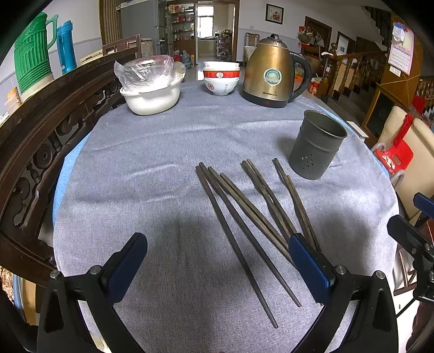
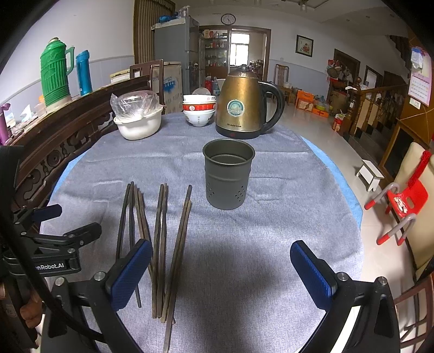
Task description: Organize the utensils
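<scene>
Each camera sits just behind its own spread fingers, looking forward and slightly down over the grey cloth (image 1: 152, 168). The left view sits further left. Both share the chopsticks (image 1: 244, 217), holder (image 2: 227, 173) and kettle (image 2: 244, 106) ahead.

— Anything hidden among the chopsticks (image 1: 245, 220)?
— Lower ends of the right-hand ones covered by the left gripper's (image 1: 217, 260) blue pad (image 1: 309, 264); in the right wrist view, several crossed by the right gripper's (image 2: 221, 274) pad (image 2: 130, 274), one cut off at the bottom edge.
— The holder (image 1: 316, 145)?
— Bottom inside too dim to tell. Kettle (image 2: 242, 106) lettering too small to read.
— Shelves past the doorway (image 1: 208, 24)?
— Blurred, too small to tell apart.
</scene>
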The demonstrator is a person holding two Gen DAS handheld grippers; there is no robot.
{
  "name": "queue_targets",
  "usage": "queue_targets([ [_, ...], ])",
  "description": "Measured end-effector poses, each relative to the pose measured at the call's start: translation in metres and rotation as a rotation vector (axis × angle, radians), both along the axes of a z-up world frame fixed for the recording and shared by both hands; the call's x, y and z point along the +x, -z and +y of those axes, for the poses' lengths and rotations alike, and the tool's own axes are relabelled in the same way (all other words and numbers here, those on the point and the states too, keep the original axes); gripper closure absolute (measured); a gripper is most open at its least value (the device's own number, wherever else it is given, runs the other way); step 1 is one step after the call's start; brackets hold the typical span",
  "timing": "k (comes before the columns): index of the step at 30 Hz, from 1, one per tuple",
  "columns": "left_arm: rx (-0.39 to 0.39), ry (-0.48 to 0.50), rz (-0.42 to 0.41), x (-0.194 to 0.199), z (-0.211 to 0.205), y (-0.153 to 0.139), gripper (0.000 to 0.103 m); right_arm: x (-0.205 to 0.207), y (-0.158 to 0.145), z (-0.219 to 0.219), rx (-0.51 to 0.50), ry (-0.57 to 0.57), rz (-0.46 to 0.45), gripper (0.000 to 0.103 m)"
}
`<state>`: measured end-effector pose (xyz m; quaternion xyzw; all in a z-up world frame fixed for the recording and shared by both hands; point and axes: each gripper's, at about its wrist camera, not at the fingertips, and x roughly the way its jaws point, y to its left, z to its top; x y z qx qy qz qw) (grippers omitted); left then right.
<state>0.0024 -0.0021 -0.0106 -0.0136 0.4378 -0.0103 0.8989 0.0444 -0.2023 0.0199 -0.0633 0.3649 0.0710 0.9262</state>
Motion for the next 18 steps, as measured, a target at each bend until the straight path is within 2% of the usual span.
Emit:
queue_targets([
  [5, -0.018, -0.015, 0.029, 0.002, 0.009, 0.009, 0.0, 0.008, 0.009, -0.005, 0.022, 0.024, 0.054, 0.0],
  [9, -0.043, -0.055, 0.071, 0.003, 0.025, 0.023, 0.0, 0.022, 0.029, -0.015, 0.044, 0.024, 0.168, 0.0],
  [14, -0.095, -0.107, 0.139, 0.007, 0.046, 0.04, 0.0, 0.05, 0.049, -0.021, 0.173, -0.021, 0.337, 0.0],
  [16, -0.12, -0.123, 0.161, 0.008, 0.052, 0.045, 0.0, 0.065, 0.055, -0.016, 0.197, -0.039, 0.377, 0.006],
  [18, -0.138, -0.129, 0.176, 0.009, 0.057, 0.048, 0.0, 0.083, 0.066, -0.012, 0.231, -0.042, 0.448, 0.035],
])
